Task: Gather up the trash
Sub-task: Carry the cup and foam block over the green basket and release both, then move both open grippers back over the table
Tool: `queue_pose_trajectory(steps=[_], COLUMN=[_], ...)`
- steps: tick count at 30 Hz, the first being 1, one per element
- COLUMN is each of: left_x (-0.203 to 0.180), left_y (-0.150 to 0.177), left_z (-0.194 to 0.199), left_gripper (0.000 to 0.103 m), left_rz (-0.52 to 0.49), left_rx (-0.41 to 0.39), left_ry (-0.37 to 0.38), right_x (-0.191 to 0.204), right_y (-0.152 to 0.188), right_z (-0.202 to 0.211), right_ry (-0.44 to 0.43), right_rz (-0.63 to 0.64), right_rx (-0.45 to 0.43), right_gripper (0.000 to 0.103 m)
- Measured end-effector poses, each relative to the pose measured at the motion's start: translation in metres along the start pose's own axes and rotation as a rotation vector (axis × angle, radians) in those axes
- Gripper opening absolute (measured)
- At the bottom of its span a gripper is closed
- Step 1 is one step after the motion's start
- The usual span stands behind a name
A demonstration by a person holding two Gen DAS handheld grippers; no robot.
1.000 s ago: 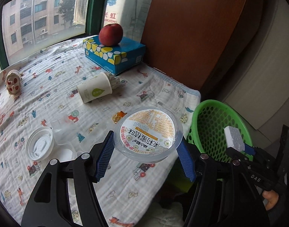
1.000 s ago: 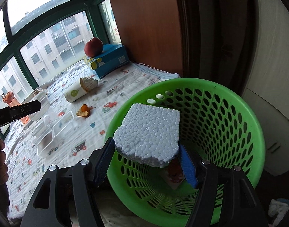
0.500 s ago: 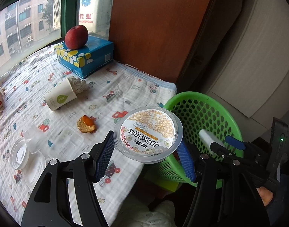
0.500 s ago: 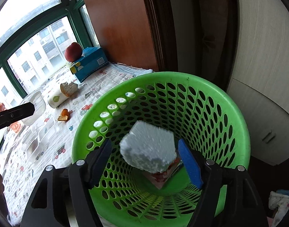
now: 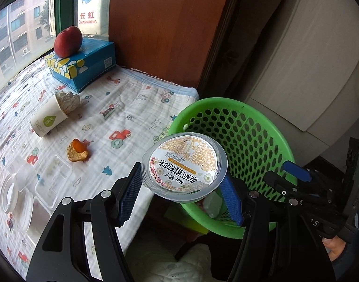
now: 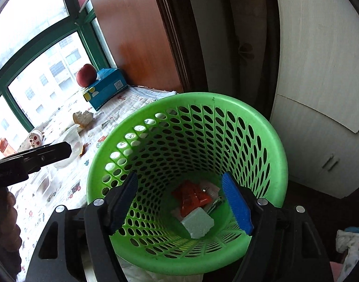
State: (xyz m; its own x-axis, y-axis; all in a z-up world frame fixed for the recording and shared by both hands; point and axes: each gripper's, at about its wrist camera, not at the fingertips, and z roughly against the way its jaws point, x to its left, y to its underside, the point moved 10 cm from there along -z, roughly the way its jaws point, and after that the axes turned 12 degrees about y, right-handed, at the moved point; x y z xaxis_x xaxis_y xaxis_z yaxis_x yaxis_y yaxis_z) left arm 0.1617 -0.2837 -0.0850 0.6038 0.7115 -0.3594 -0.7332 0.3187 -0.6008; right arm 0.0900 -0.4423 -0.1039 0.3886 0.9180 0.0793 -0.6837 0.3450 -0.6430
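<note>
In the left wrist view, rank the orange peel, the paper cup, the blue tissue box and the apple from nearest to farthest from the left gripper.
Measured from the left gripper, which grips a clear labelled tub:
1. Orange peel, on the cloth up-left of the fingers.
2. Paper cup, lying on its side farther left.
3. Blue tissue box, by the window.
4. Apple, on top of that box.

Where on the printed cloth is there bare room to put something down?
Bare patch: between the blue tissue box and the cloth's edge near the green basket, past the paper cup. Crowded: the lower left, with clear plastic trays, a round lid and the orange peel.
</note>
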Motion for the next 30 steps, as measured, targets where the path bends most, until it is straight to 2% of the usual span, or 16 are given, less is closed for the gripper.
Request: queue_pose_trajectory(steps=[13, 16, 19, 24, 30], left_x=[-0.029, -0.034, -0.037, -0.030, -0.002], left_y=[0.003, 0.005, 0.006, 0.006, 0.010], left_z=[-0.027, -0.031, -0.030, -0.021, 0.000], left_gripper=[0.065, 0.067, 0.075, 0.076, 0.076], left_rz=[-0.026, -0.022, -0.023, -0.009, 0.032], left_rx=[0.039, 0.047, 0.041, 0.024, -0.006], left_ry=[0.049, 0.066, 0.071, 0.062, 0.009], right_x=[-0.028, -0.033, -0.035, -0.032, -0.013], right_y=[0.006, 0.008, 0.010, 0.012, 0.012], right_z=[0.014, 0.016, 0.016, 0.018, 0.022], right_ry=[0.028, 0.030, 0.029, 0.017, -0.010], right_rz=[-0.050, -0.061, -0.068, -0.072, -0.049], right_rx=[-0.018, -0.018, -0.016, -0.013, -0.017], right_gripper=[0.073, 0.073, 0.073, 0.073, 0.074])
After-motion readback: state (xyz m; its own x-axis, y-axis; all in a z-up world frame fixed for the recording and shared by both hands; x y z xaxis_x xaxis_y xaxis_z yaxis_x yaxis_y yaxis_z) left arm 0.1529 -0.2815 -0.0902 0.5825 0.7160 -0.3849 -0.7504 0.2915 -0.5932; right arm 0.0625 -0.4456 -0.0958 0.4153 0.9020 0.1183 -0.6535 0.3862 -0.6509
